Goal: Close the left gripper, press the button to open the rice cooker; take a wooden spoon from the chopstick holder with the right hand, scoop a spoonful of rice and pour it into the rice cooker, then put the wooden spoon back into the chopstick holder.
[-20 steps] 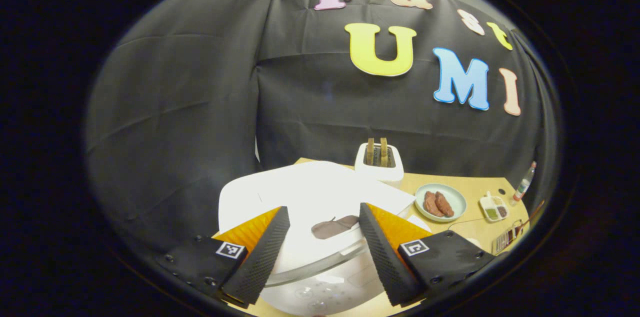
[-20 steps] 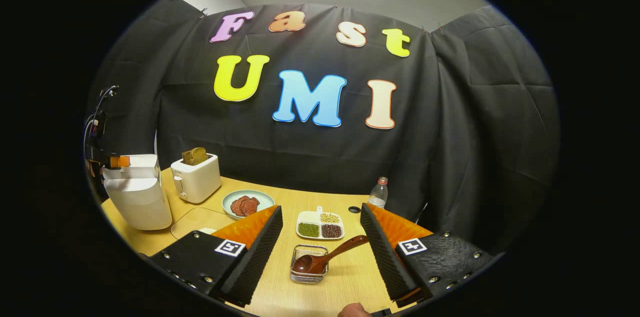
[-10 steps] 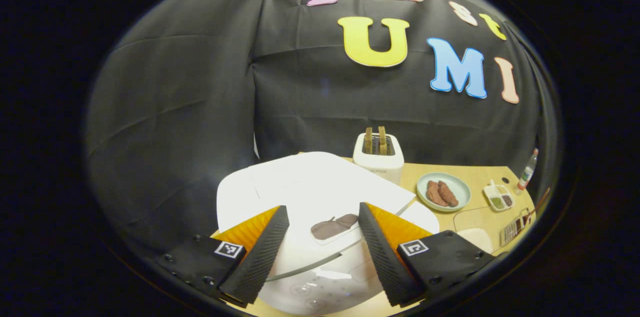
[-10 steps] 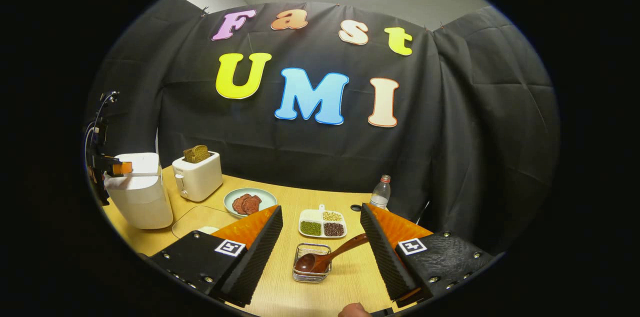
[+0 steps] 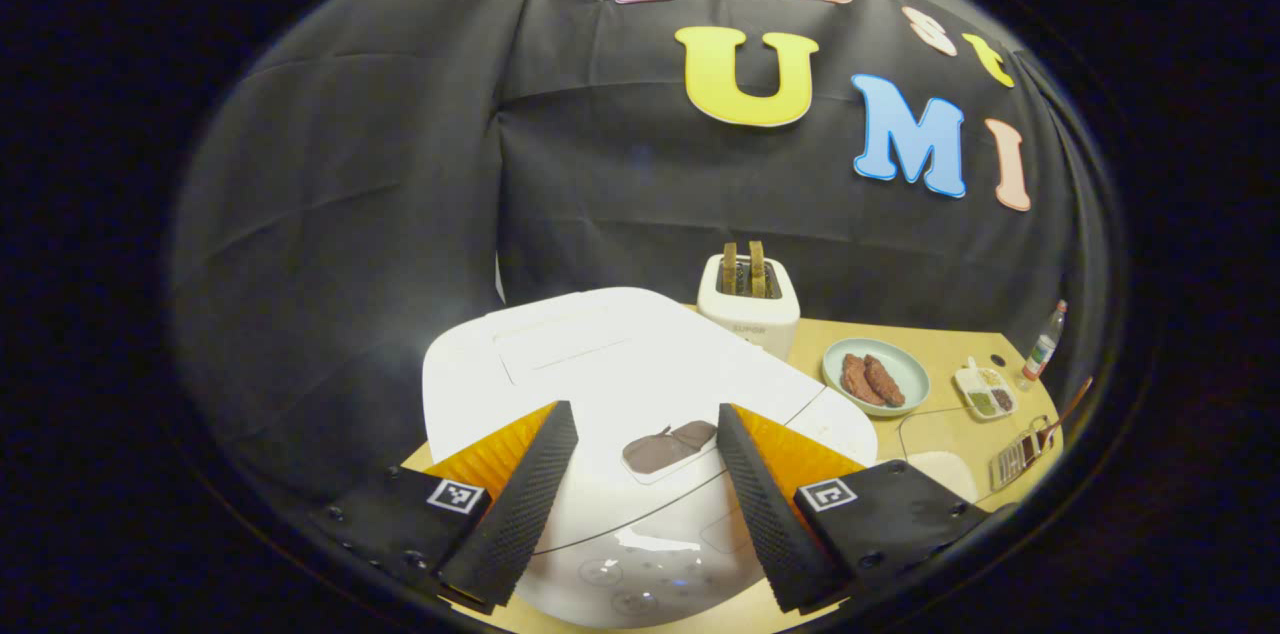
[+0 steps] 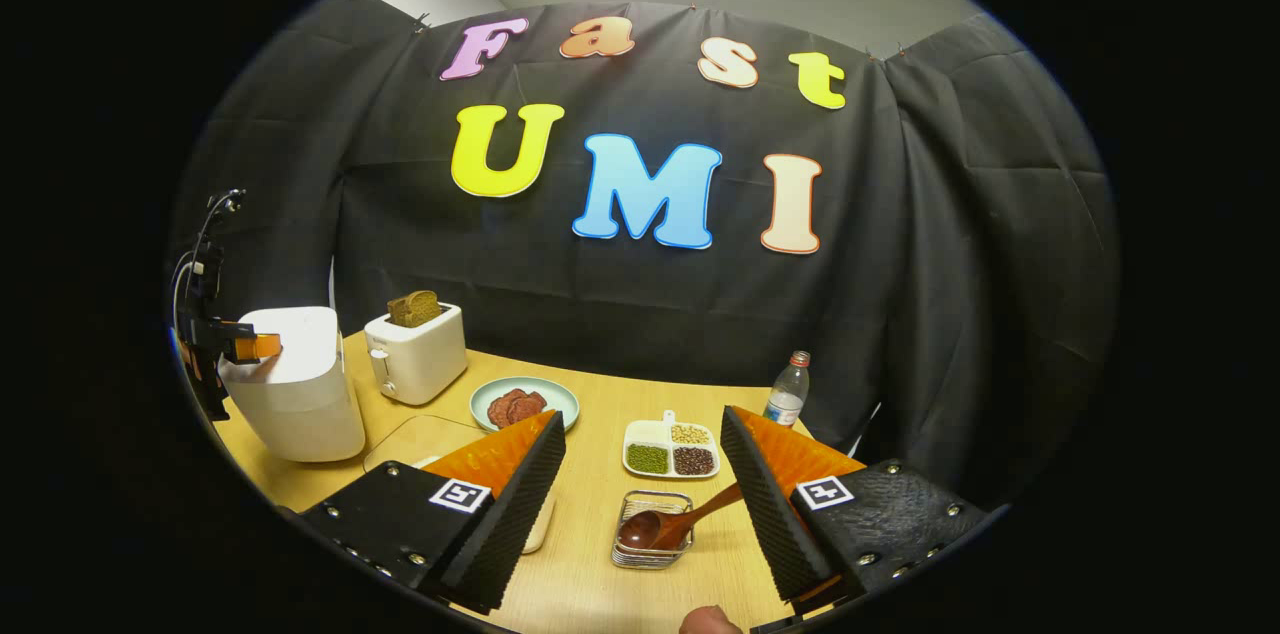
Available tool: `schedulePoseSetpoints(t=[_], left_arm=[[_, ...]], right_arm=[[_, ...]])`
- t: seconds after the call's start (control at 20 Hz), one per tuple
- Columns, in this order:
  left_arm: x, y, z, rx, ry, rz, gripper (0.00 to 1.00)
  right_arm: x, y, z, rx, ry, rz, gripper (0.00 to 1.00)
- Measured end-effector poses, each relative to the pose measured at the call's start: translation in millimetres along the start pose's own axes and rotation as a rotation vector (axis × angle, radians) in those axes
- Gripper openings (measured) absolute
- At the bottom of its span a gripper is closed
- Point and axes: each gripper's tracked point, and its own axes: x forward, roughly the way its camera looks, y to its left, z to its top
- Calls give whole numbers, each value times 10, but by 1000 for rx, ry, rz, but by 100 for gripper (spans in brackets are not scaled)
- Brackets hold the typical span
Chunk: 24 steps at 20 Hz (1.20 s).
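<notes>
Left gripper view, left gripper (image 5: 640, 504) open over shut rice cooker (image 5: 600, 384); right gripper (image 6: 645, 504) open, empty.

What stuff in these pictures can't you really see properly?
- Inside of the white rice cooker: hidden by its shut lid, both views.
- Grains in the white three-part dish: too small to name, right gripper view.
- Handle end of the brown wooden spoon: hidden behind the right gripper, right gripper view.
- Wire chopstick holder: squashed at the edge, left gripper view.
- Dark button between the left gripper fingers: markings blurred.
</notes>
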Motion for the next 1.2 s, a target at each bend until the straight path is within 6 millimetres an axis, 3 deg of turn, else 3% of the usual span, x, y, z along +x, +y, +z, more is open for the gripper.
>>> schedulePoseSetpoints(t=[0.15, 0.25, 0.45, 0.65, 0.95, 1.2], left_arm=[[-44, -48, 82, 77, -10, -24, 96], [-208, -70, 342, 83, -95, -29, 97], [-787, -276, 848, 56, -275, -63, 98], [-1323, -378, 1147, -16, -416, -77, 97], [-1913, -376, 1411, 17, -554, -46, 95], [-2030, -569, 1481, 74, -572, -82, 97]], right_arm=[[-12, 109, 153, 2, -28, 29, 96], [-37, 169, 284, 15, -55, 43, 96], [-125, 290, 569, 66, -112, 76, 95], [-156, 320, 726, 74, -173, 89, 95], [-232, 265, 768, 91, -221, 83, 95], [-273, 152, 811, 97, -240, 42, 95]])
